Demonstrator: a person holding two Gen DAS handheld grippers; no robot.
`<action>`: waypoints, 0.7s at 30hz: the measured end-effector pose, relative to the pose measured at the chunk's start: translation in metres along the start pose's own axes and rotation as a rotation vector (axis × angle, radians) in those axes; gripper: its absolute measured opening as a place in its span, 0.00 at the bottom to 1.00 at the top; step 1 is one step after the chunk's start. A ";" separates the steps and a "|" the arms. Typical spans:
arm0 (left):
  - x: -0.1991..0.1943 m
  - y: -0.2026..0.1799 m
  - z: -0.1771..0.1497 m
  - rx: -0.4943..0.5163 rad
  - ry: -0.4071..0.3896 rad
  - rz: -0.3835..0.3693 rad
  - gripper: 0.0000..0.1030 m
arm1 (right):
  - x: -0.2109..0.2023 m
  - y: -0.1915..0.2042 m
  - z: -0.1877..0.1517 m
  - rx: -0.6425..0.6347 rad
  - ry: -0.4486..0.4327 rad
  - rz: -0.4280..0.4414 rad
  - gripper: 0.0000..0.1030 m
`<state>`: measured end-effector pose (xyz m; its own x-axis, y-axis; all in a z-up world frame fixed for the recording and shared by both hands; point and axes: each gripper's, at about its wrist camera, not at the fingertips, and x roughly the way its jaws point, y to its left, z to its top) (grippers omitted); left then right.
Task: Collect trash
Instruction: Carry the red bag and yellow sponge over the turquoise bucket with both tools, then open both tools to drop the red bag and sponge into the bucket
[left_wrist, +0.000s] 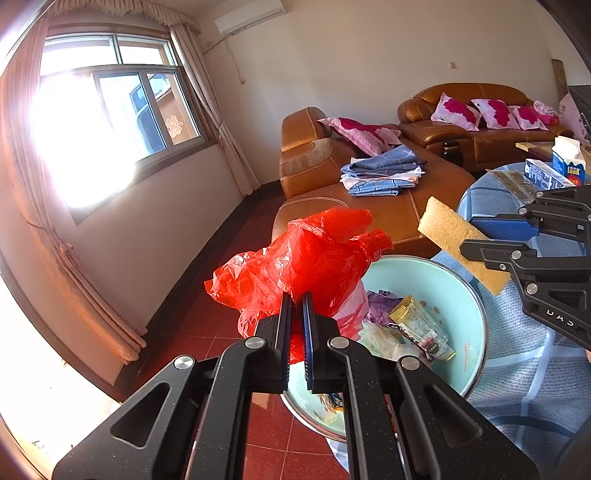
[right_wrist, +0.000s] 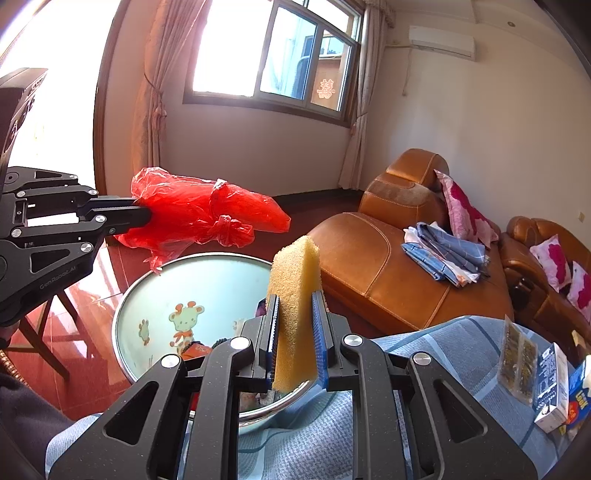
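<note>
Red bag (left_wrist: 303, 258) hangs over the basin's (right_wrist: 207, 273) far rim; the sponge (right_wrist: 295, 295) crowds the near edge, middle open.

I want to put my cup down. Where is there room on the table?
The blue checked tablecloth is bare between the green basin and the clear packet. The basin holds wrappers; the cartons crowd the right edge.

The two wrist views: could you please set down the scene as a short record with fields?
left tongs: shut on crumpled red plastic bag, held above the basin
right tongs: shut on yellow sponge block, held upright
basin: round pale-green enamel basin, on blue checked cloth
basin contents: wrappers
on the cloth: blue and white carton
</note>
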<state>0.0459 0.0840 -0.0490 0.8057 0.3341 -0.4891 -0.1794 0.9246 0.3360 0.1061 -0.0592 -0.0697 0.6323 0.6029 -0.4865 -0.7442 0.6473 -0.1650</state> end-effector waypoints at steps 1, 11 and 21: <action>0.000 0.000 0.000 0.000 0.001 -0.001 0.05 | 0.001 0.000 0.000 -0.001 0.002 0.001 0.17; 0.005 -0.001 -0.003 -0.003 0.007 -0.012 0.05 | 0.003 0.002 0.001 -0.012 0.007 0.003 0.17; 0.009 -0.004 -0.005 -0.003 0.017 -0.013 0.29 | 0.002 0.002 0.000 0.006 -0.001 -0.014 0.46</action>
<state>0.0510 0.0844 -0.0584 0.7981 0.3254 -0.5070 -0.1711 0.9294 0.3270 0.1060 -0.0568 -0.0710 0.6429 0.5940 -0.4836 -0.7339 0.6584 -0.1669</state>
